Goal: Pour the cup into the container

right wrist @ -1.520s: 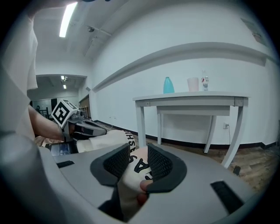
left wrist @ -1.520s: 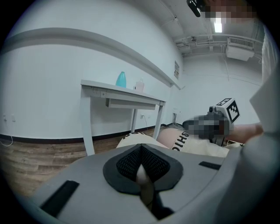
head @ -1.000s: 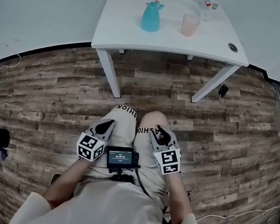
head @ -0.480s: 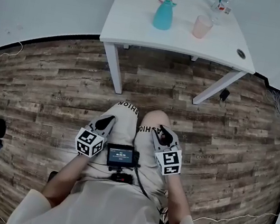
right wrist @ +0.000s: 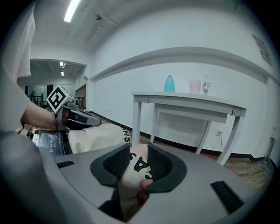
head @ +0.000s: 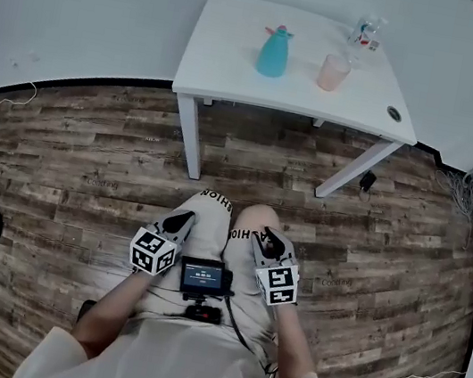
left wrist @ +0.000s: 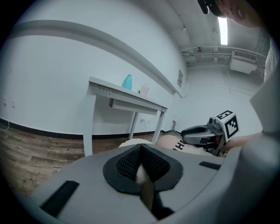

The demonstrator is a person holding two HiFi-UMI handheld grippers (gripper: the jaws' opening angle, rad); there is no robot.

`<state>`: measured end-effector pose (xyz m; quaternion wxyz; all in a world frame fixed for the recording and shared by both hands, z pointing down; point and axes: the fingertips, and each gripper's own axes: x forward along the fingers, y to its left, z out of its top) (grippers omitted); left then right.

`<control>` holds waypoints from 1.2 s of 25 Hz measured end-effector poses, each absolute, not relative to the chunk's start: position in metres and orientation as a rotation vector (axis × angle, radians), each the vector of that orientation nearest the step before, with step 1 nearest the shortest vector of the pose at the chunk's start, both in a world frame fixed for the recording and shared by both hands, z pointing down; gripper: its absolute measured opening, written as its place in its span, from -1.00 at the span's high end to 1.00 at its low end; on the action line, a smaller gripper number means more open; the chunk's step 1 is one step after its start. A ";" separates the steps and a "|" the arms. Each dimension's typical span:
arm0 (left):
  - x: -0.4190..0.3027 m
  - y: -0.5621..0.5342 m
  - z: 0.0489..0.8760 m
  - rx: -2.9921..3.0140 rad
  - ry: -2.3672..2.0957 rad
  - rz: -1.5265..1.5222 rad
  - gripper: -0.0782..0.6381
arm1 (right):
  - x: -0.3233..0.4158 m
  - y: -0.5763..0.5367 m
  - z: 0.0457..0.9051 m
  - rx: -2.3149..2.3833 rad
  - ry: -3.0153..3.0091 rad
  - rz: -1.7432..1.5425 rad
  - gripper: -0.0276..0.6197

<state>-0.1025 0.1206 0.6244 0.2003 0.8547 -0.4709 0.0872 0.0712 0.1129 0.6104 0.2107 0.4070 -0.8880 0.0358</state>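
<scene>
While the left tool (head: 185, 218) is idling shut and the right tool (head: 265, 237) part-open, both empty, the task is awaiting a first reach to the pink cup (head: 333, 72) on the bench (head: 238, 80).

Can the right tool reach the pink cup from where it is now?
Probably not: the right tool sits at the person's lap, and a stretch of floor separates it from the table with the pink cup. Nothing blocks the way.

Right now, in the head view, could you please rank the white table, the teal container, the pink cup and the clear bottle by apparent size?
1. white table
2. teal container
3. pink cup and clear bottle: they look about alike, so I leave them unranked.
</scene>
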 end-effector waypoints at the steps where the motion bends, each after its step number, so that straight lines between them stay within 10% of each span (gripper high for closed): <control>1: -0.102 0.121 0.624 2.391 -1.314 0.250 0.75 | 0.071 0.113 0.610 1.131 -2.467 0.099 0.52; 30: -0.084 0.125 0.623 2.418 -1.286 0.360 0.75 | 0.065 0.119 0.614 1.101 -2.428 0.043 0.52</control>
